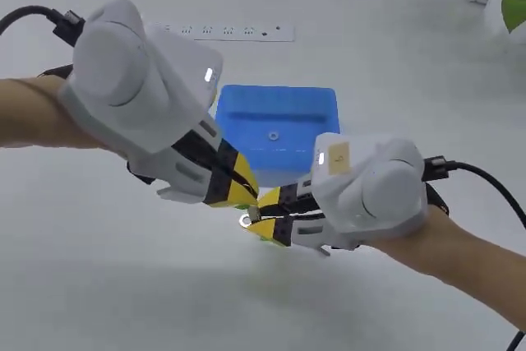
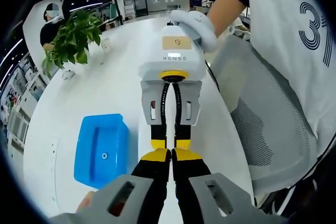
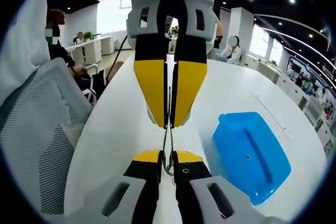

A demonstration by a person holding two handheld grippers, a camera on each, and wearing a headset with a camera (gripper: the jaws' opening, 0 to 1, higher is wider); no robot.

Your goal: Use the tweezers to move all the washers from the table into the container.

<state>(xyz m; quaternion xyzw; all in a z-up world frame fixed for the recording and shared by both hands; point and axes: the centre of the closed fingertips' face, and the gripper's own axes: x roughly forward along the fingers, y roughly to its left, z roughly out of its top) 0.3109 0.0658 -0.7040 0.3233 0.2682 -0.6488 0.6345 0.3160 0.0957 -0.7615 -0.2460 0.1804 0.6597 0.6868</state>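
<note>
Tweezers (image 3: 168,140), apparently lengthwise between facing jaws

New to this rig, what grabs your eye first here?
The left tongs and right tongs meet tip to tip over the white table, both closed on thin metal tweezers. Just beyond them in the head view sits a bright blue container with one washer on its floor.
</note>
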